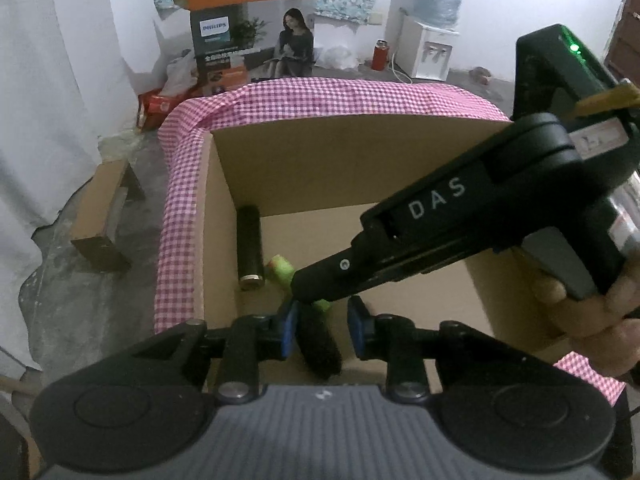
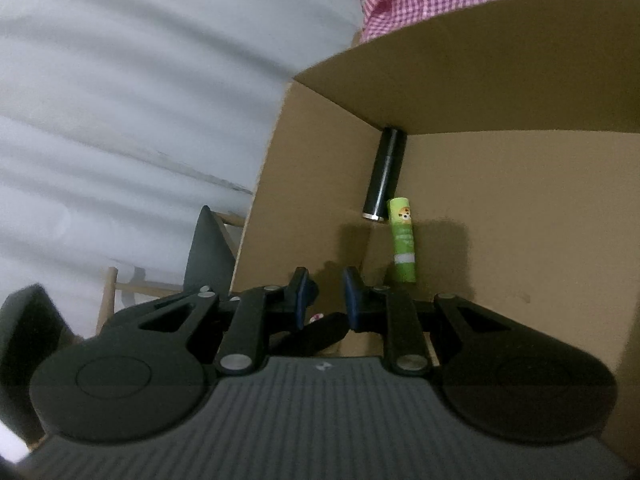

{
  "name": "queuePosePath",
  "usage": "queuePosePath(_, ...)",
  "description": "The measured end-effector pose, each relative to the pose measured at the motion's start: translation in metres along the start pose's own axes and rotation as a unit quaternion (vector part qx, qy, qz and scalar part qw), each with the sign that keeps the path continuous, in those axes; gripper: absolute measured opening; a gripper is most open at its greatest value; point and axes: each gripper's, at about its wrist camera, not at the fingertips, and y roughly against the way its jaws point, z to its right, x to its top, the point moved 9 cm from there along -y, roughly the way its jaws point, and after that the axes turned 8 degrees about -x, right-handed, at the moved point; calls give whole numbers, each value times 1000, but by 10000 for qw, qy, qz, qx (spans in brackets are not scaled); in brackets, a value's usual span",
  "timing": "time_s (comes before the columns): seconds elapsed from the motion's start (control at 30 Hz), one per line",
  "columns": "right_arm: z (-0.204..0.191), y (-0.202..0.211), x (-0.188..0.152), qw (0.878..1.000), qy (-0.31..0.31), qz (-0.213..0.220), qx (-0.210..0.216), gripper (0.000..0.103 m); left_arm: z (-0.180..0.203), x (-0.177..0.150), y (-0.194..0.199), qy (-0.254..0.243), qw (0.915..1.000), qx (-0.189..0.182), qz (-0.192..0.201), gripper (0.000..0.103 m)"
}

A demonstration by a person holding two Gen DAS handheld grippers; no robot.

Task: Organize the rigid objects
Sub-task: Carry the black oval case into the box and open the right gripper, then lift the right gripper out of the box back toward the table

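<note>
Inside the cardboard box (image 1: 360,168), a black cylinder (image 1: 250,252) lies along the left wall with a green tube (image 2: 403,240) just beside it. The left tongs (image 1: 322,332) stand apart around a black brush-like object (image 1: 320,344). The right tongs (image 2: 324,300) are also apart, holding nothing, near the green tube.

Our left gripper (image 1: 322,330) is matte black, with blue pads (image 1: 289,330) on its fingers, round silver pivot screws behind them and a ribbed grey housing. Our right gripper (image 2: 324,300) matches it, blue pads (image 2: 352,300) included. Its black body carries white "DAS" lettering, a green light and a white label; bare fingers of our right hand (image 1: 600,320) wrap its handle.
</note>
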Motion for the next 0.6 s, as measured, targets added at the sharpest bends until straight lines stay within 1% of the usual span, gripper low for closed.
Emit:
queuePosePath(0.17,-2,8,-3,10000,46,58,30,20,3,3,10,-22,9999,-45,151,32)
queuePosePath(0.33,2,15,-2,9997,-8,220,46,20,13,6,25,-95,9993,-99,362,34)
queuePosePath(0.4,1,24,-3,9994,1,340,58,20,17,6,32,-140,9988,-112,457,38)
queuePosePath(0.47,0,36,-3,9989,24,467,81,20,21,6,41,-175,9982,-125,562,45)
queuePosePath(0.6,-5,67,-11,9968,111,791,65,21,26,6,56,-205,9968,-194,753,49)
